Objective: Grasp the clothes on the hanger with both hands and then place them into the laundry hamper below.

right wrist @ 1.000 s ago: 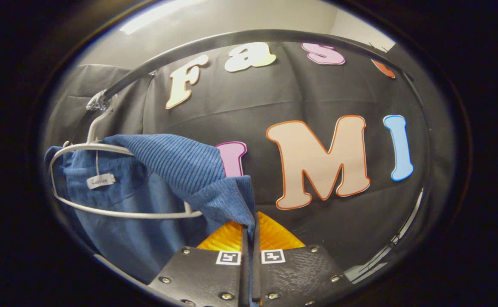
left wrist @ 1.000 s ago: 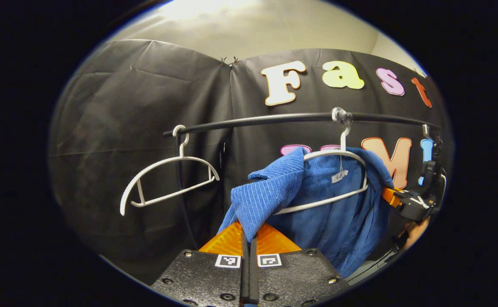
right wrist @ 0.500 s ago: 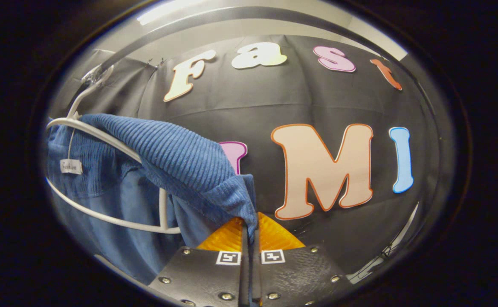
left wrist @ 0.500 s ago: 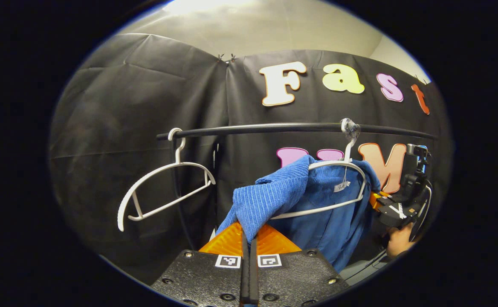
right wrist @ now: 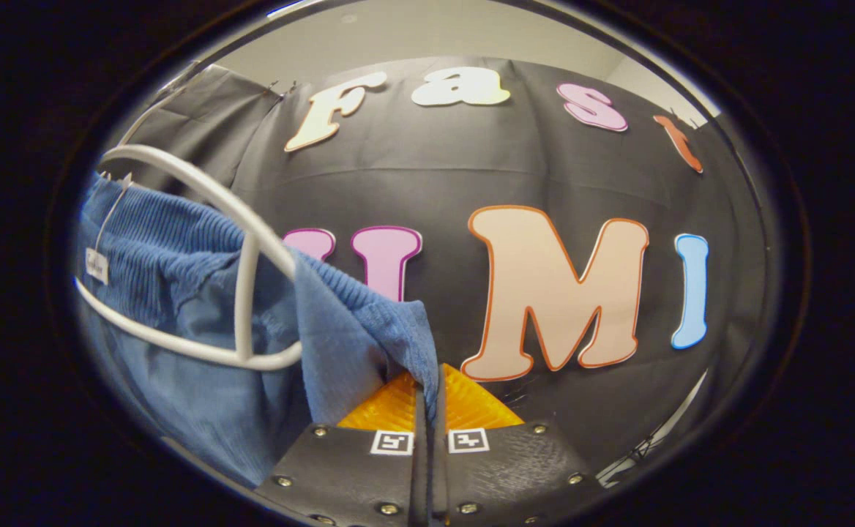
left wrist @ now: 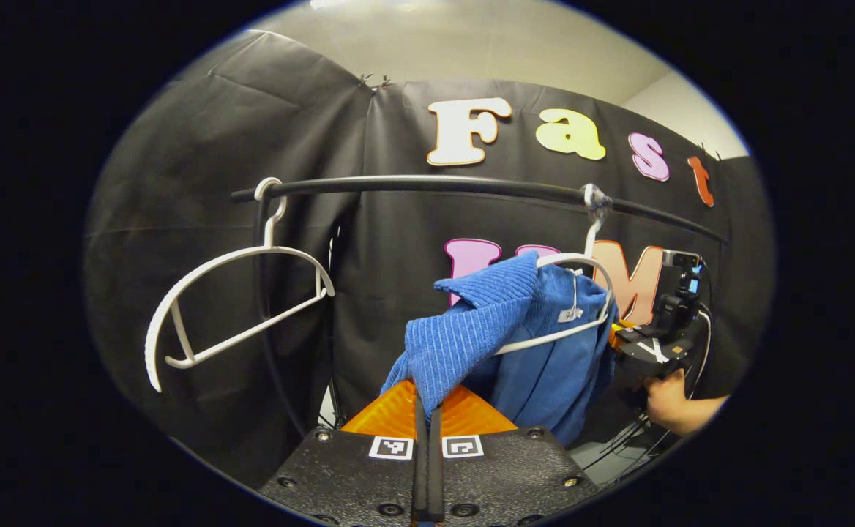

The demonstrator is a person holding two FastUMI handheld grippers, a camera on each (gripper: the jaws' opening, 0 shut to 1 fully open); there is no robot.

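A blue ribbed garment (left wrist: pixel 515 329) hangs partly off a white hanger (left wrist: pixel 577 263) on the black rail (left wrist: pixel 435 184). My left gripper (left wrist: pixel 427 410) is shut on one shoulder of it, pulled clear of the hanger. In the right gripper view, my right gripper (right wrist: pixel 429 395) is shut on the other shoulder of the blue garment (right wrist: pixel 200 322), which has slipped off the end of the white hanger (right wrist: pixel 248 293). The right gripper (left wrist: pixel 651 344) and the hand holding it appear beyond the garment in the left gripper view.
A bare white hanger (left wrist: pixel 230 307) hangs at the left end of the rail. The rail's upright post (left wrist: pixel 263 293) stands just behind it. Cables (left wrist: pixel 629 439) lie low on the right, below the hand.
Both grippers have drawn back from the rail with the garment. The right shoulder has come off the hanger's end, and the hanger has swung and tilted.
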